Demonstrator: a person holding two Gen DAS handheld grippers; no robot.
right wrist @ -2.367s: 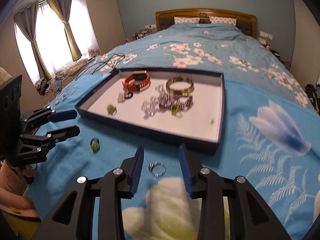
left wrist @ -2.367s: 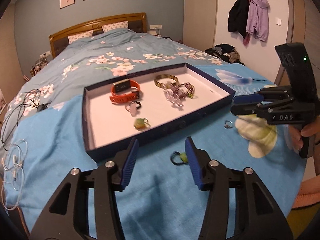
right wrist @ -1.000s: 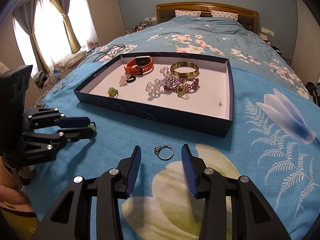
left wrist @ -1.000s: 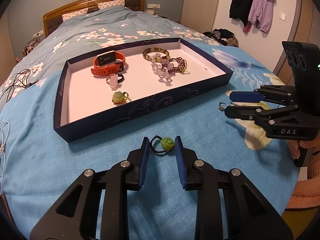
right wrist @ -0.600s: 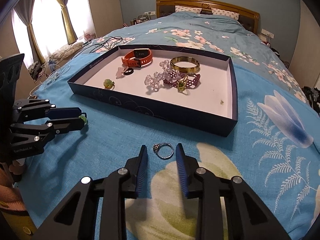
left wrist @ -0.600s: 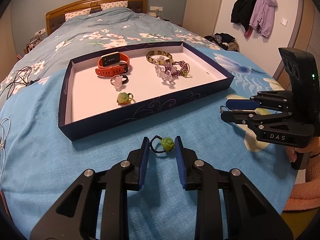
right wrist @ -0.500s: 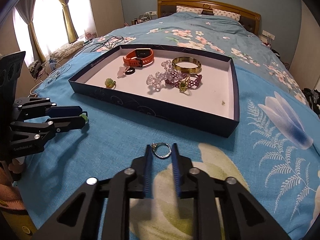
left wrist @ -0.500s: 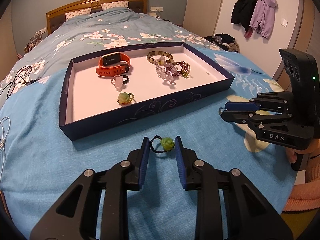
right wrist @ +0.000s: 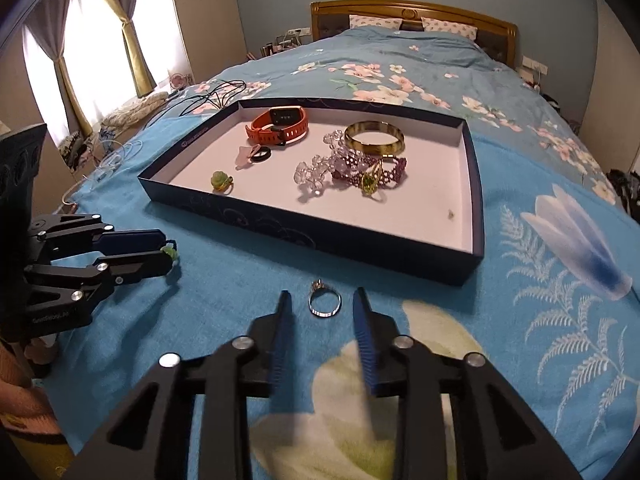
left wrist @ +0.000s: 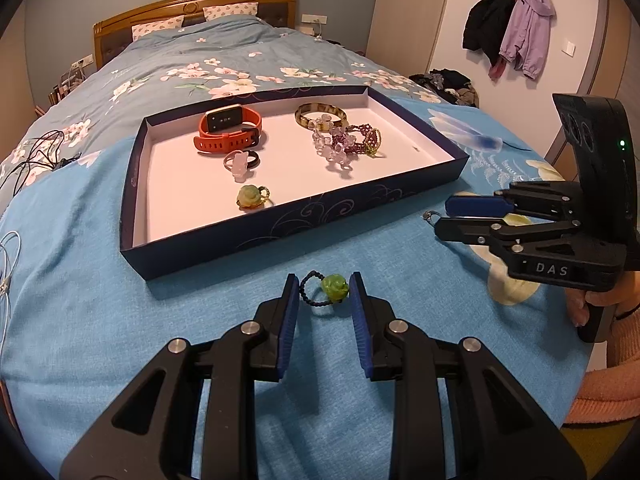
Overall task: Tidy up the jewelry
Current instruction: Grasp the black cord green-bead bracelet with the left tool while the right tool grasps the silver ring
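Observation:
A dark blue tray (left wrist: 280, 224) with a white floor lies on the blue bedspread; it also shows in the right wrist view (right wrist: 320, 240). In it are an orange watch (left wrist: 230, 130), a gold bangle (left wrist: 320, 116), bead bracelets (left wrist: 348, 144) and rings. My left gripper (left wrist: 325, 292) is shut on a green bead ring (left wrist: 334, 288) with a black beaded band, in front of the tray. My right gripper (right wrist: 323, 308) is open, its fingers either side of a silver ring (right wrist: 325, 304) that lies on the bedspread.
Cables (left wrist: 8, 264) lie at the bed's left edge. The bed runs back to a wooden headboard (left wrist: 192, 8). Coats (left wrist: 512, 28) hang on the wall at right. A window with curtains (right wrist: 80, 52) is on the left.
My right gripper had closed on the silver ring half a second ago and now stands open again, blurred, the ring lying between its fingers. My left gripper keeps its hold on the green ring.

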